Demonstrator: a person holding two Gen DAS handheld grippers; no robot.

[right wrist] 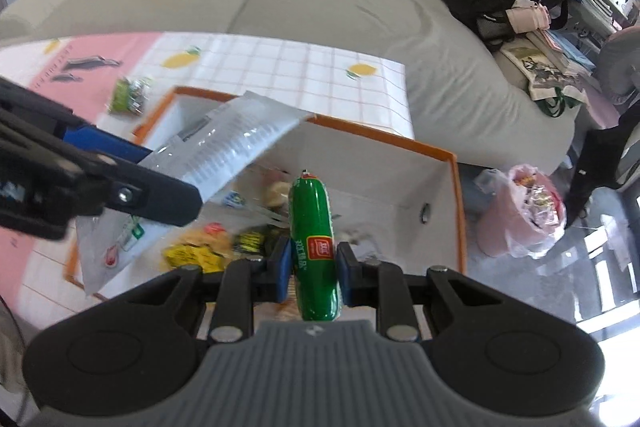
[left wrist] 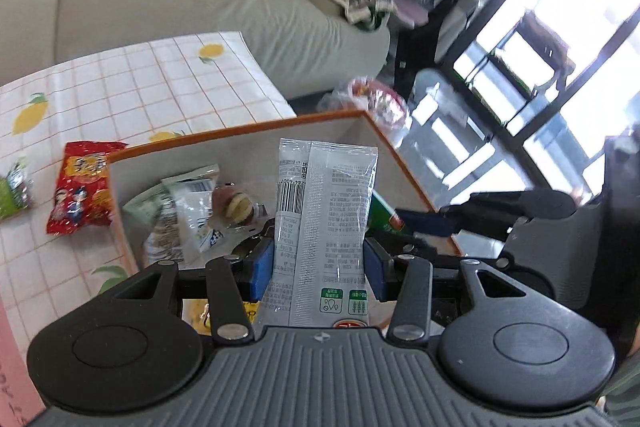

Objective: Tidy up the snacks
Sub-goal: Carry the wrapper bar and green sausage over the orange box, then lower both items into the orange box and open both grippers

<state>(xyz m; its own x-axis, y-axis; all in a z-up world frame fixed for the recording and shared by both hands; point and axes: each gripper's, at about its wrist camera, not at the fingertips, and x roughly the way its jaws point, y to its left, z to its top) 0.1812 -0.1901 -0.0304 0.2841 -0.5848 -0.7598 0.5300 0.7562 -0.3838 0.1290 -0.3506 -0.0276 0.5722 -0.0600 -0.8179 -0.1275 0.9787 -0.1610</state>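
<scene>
Checked tablecloth carries the box point(right wrist: 448, 155); both grippers hover over it. Left gripper point(left wrist: 319, 263) clamps an upright packet point(left wrist: 328, 211), right gripper point(right wrist: 311, 269) pinches a sausage point(right wrist: 312, 247) pointing away, nearer the far-right corner.

Both grippers are pointed steeply downward. The left gripper point(left wrist: 319, 267) is held with its jaws part-way closed, a flat grey-white packet point(left wrist: 326, 223) pinched upright between the blue pads point(left wrist: 262, 267). The right gripper point(right wrist: 311, 269) is clamped tight, a green sausage point(right wrist: 314, 247) gripped between its pads and projecting beyond the jaws. The left gripper point(right wrist: 132, 167) is seen just left of the right jaws.
</scene>
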